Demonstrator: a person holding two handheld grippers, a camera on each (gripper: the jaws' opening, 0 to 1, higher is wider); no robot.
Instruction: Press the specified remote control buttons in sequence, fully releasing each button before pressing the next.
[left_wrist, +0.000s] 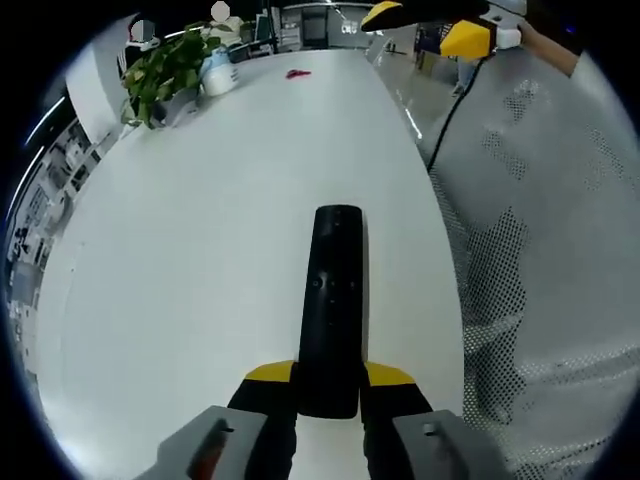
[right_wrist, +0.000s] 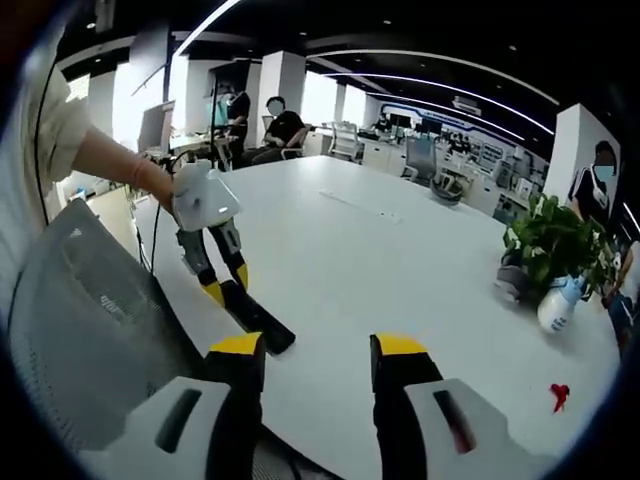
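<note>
A long black remote control (left_wrist: 333, 305) lies lengthwise between the yellow-tipped jaws of my left gripper (left_wrist: 330, 378), which is shut on its near end; small buttons show on its upper face. In the right gripper view the same remote (right_wrist: 257, 320) sticks out over the white table (right_wrist: 400, 260), gripped by the left gripper (right_wrist: 226, 290) in a person's hand. My right gripper (right_wrist: 318, 350) stands open in the air with nothing between its jaws. It also appears far off as the right gripper (left_wrist: 440, 28) at the top of the left gripper view.
A grey mesh chair back (left_wrist: 540, 230) stands along the table's right edge, seen also as the chair (right_wrist: 90, 330). A potted plant (left_wrist: 165, 70) and a white spray bottle (left_wrist: 218, 75) sit at the far end, with a small red object (left_wrist: 298, 73). People sit at far desks (right_wrist: 280, 130).
</note>
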